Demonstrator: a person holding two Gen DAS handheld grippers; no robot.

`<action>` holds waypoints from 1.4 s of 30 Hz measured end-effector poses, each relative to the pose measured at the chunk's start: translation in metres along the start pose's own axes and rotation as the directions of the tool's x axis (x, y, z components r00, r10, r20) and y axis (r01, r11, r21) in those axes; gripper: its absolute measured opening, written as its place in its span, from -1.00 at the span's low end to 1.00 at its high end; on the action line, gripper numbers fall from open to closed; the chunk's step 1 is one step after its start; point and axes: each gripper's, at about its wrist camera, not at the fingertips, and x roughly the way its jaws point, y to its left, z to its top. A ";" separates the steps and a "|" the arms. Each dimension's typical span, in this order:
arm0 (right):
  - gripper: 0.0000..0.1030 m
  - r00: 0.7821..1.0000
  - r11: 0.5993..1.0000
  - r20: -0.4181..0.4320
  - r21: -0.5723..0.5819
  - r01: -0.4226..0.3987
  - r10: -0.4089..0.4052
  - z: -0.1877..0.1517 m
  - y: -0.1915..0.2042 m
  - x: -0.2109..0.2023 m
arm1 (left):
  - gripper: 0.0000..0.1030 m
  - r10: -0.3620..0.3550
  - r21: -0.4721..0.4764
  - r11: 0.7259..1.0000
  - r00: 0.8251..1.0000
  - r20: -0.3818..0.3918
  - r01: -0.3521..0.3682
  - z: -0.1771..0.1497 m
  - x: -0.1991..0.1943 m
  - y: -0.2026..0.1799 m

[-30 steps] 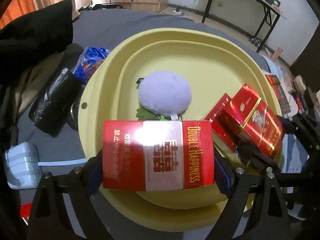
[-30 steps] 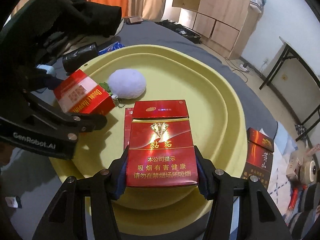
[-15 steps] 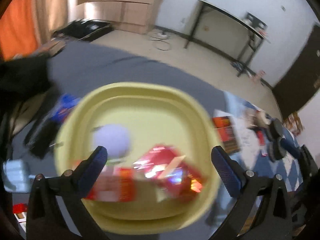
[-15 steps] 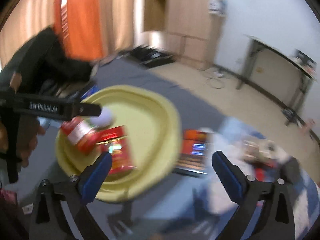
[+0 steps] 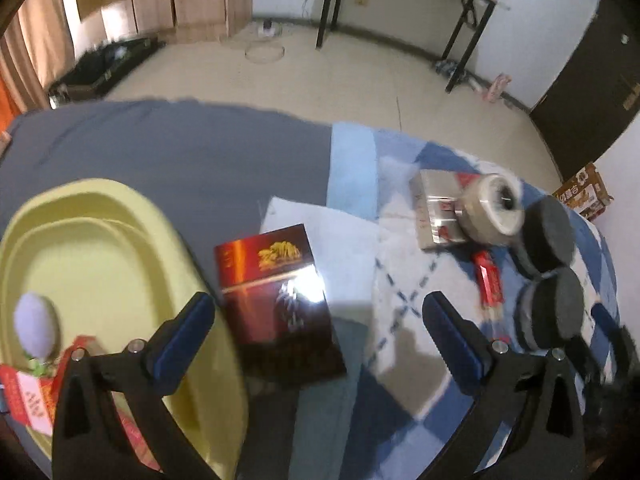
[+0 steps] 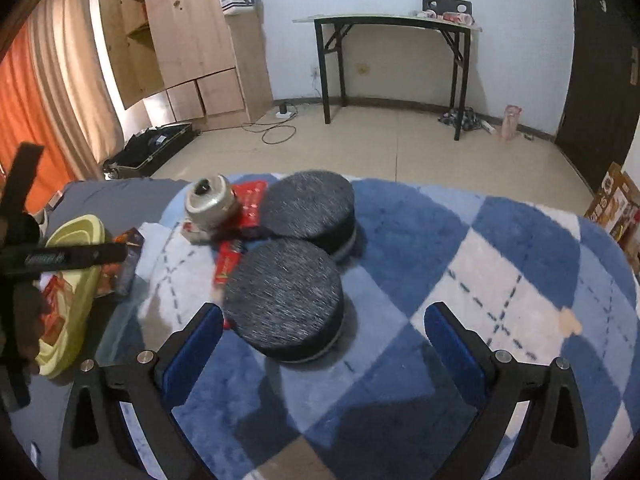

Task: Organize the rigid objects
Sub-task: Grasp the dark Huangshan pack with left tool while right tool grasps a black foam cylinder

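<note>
My left gripper (image 5: 318, 304) stands open and empty over a dark red box (image 5: 276, 292) that lies on the bed beside the yellow tray (image 5: 120, 240). The tray holds a purple plush ball (image 5: 36, 326) and red cigarette packs (image 5: 28, 396). My right gripper (image 6: 324, 310) is open and empty above the checked blanket (image 6: 480, 260), just behind the nearer of two dark round discs (image 6: 284, 300). Behind that disc stands the second one (image 6: 310, 208). A silver can (image 6: 208, 202) and small red packs (image 6: 228, 260) lie left of the discs.
In the left wrist view a silver box (image 5: 436, 208) lies beside the can (image 5: 490, 208), and a white cloth (image 5: 344, 248) lies under the dark red box. A grey sheet (image 5: 180, 152) covers the bed's far left. The floor, a black table (image 6: 392, 24) and a wooden cabinet (image 6: 192, 40) lie beyond.
Both grippers let go of their red packs in the tray and opened wide. Both swung right, away from the tray and toward the blanket.
</note>
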 end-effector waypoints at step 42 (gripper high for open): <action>0.34 0.997 0.999 0.070 -0.018 -0.043 0.044 -0.019 0.009 0.060 | 0.12 -0.034 0.183 0.981 0.990 -0.139 0.060 -0.002 0.018 -0.012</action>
